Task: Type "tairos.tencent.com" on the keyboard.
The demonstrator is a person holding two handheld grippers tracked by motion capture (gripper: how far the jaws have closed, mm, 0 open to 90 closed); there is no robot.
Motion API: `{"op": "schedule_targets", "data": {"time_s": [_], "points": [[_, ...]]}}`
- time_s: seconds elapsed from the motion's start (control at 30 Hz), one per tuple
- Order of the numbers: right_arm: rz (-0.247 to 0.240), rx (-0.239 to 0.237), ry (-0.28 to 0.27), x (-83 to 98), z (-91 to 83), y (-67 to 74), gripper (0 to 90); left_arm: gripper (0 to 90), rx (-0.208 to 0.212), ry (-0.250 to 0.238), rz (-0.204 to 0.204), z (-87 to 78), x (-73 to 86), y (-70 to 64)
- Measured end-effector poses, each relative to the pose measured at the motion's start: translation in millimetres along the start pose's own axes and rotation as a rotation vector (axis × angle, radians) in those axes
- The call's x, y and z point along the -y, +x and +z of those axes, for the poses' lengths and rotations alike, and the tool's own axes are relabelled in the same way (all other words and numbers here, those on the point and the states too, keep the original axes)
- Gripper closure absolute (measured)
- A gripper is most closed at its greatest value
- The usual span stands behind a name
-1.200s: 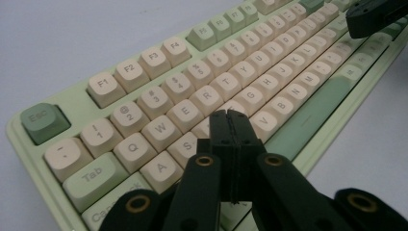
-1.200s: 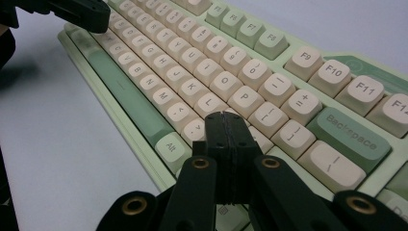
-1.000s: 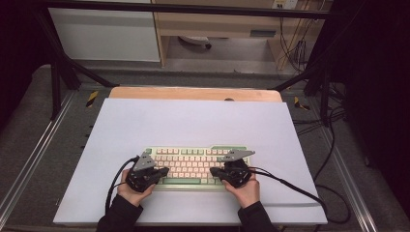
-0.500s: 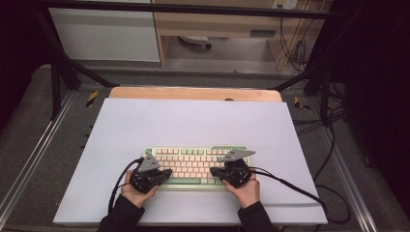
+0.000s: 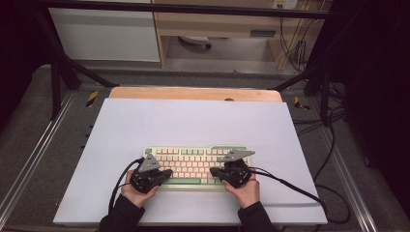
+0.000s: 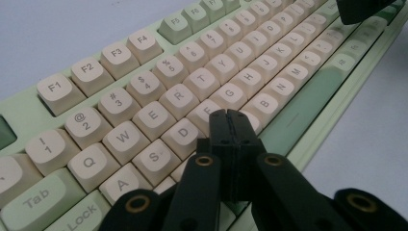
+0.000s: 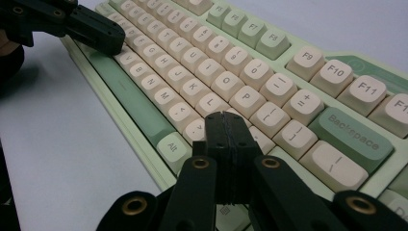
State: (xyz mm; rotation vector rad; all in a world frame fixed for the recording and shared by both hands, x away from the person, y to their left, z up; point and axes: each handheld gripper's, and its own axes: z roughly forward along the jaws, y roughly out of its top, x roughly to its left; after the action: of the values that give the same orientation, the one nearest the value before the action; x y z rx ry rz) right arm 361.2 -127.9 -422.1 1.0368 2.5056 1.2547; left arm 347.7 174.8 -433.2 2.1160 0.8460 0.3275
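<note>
A pale green keyboard (image 5: 193, 164) with cream keys lies on the white sheet near the front edge. My left gripper (image 5: 167, 174) rests over its left end, jaws shut together with nothing between them; in the left gripper view its tip (image 6: 229, 118) hovers over the keys (image 6: 180, 101) near F and C. My right gripper (image 5: 215, 172) sits over the right end, also shut and empty; its tip (image 7: 224, 120) is above the keys (image 7: 240, 98) near the period key. The left gripper (image 7: 103, 36) appears far off at the upper left of the right gripper view.
The white sheet (image 5: 193, 121) covers a wooden tabletop (image 5: 193, 93). Black cables (image 5: 290, 186) trail from both grippers across the sheet. Metal rails (image 5: 29, 159) flank the table; cabinets (image 5: 106, 34) stand beyond.
</note>
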Motion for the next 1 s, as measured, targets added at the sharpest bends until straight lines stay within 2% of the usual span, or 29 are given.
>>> {"op": "schedule_targets", "data": {"time_s": [0.13, 0.53, 1.0], "points": [[-0.002, 0.001, -0.005, -0.5, -1.1, -0.1, 90.0, 90.0, -0.004, -0.011, 0.003, -5.1, -0.9, 0.7], [-0.002, 0.0, -0.019, -2.0, -4.1, 0.1, 90.0, 90.0, -0.028, -0.032, -0.026, -22.3, 5.6, 11.4], [0.015, -0.011, -0.036, -6.6, -5.3, 1.0, 90.0, 90.0, -0.042, -0.043, -0.045, -33.1, 13.2, 18.1]]}}
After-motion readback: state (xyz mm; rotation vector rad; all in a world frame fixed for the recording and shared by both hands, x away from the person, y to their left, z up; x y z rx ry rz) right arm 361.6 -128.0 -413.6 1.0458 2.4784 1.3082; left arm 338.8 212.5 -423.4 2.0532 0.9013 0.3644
